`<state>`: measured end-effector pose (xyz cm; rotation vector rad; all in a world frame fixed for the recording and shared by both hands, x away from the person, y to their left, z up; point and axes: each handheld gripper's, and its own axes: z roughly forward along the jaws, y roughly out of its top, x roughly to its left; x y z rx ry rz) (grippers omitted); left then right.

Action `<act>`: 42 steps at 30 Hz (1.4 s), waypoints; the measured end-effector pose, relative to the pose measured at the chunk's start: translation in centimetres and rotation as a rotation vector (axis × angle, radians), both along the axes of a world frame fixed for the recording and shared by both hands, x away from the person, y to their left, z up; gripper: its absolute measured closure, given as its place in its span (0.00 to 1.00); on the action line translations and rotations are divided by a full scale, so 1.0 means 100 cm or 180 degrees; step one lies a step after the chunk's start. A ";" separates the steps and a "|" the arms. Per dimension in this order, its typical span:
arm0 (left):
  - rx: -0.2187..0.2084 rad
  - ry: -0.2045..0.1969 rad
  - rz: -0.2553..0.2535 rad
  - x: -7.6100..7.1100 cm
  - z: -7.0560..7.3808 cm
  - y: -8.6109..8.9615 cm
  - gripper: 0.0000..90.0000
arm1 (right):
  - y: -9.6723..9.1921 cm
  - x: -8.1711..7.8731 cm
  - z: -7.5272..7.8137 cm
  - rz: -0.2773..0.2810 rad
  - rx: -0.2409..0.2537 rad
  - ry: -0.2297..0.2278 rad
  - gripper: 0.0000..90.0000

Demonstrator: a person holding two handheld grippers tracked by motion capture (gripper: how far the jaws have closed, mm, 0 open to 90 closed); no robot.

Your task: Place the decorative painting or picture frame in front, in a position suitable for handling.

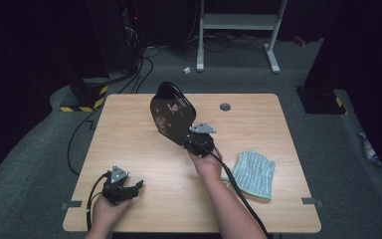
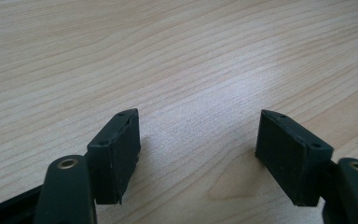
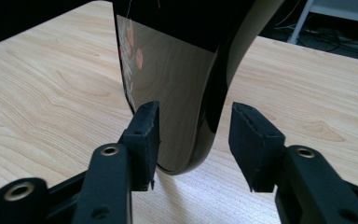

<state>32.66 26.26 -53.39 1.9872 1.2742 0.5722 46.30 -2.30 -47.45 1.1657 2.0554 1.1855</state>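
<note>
Bare tabletop (image 1: 144, 149) between hands, passable; tilted black tray (image 1: 171, 113) blocks centre; cloth (image 1: 253, 174) near right edge, seemingly flat.

- No words, brand names or numbers can be read anywhere.
- The black tray (image 1: 173, 113) bears a painted pinkish flower pattern, not lettering.
- Yellow-and-black hazard stripes mark the base (image 1: 85, 101) on the floor, behind the surface's far left corner.
</note>
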 end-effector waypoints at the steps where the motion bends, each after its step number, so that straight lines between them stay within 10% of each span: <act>1: 0.0004 -0.0001 -0.0001 0.000 0.000 0.000 0.34 | 0.001 0.000 -0.001 -0.0002 -0.0012 -0.0007 0.61; 42: 0.0006 0.0005 -0.0007 -0.001 0.000 0.000 0.33 | 0.007 0.008 -0.006 -0.0205 0.0021 -0.0051 0.51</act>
